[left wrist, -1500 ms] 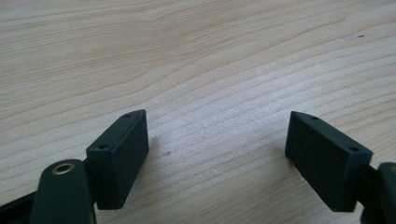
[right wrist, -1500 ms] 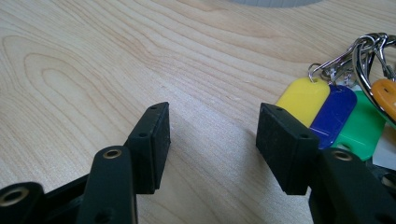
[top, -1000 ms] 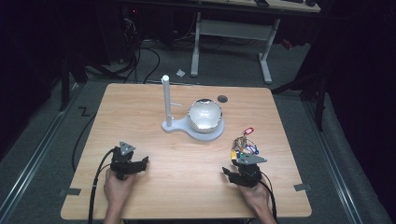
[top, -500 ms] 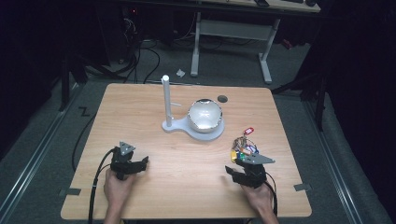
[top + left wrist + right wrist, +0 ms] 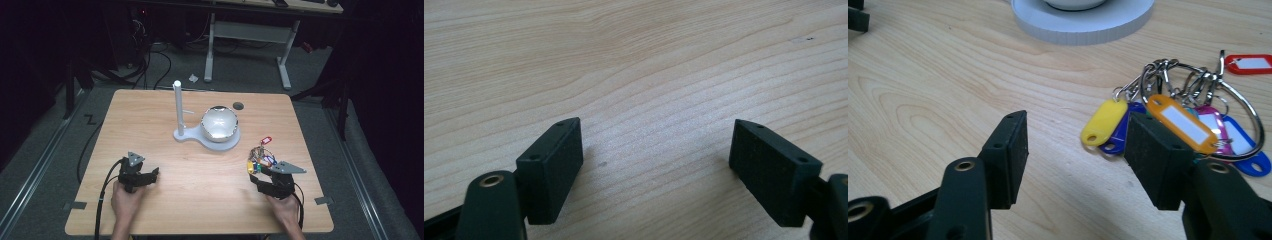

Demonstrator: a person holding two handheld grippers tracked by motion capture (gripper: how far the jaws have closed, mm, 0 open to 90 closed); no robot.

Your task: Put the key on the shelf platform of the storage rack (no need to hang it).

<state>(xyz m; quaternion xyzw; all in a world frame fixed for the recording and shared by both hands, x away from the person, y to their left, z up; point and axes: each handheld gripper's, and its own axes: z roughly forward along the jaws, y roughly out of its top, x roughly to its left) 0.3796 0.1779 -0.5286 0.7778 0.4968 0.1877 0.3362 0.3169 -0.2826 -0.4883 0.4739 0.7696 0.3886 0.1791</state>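
Nothing is being held yet, so the work is sitting at its very beginning. The right gripper (image 5: 256, 172) is hovering low over the table (image 5: 150, 115) with its jaws standing well apart and empty, and the bunch of key tags (image 5: 1178, 120) is lying flat on the wood just beside and partly behind its right-hand jaw in the right gripper view, not between the two. The yellow tag (image 5: 1103, 121) and the orange tag (image 5: 1182, 122) are sitting nearest the jaws, threaded with the others onto a metal ring (image 5: 1243, 117), while a red tag (image 5: 1250, 63) is lying a little farther off. The left gripper (image 5: 145, 176) is resting near the table's front left, jaws wide and closing on nothing but bare wood. The white stand (image 5: 207, 135), with its upright post (image 5: 177, 105) and domed bowl (image 5: 219, 122), is waiting untouched near the middle. Judging from this, the approach is nearly made; grasping, lifting and placing the bunch are all remaining.
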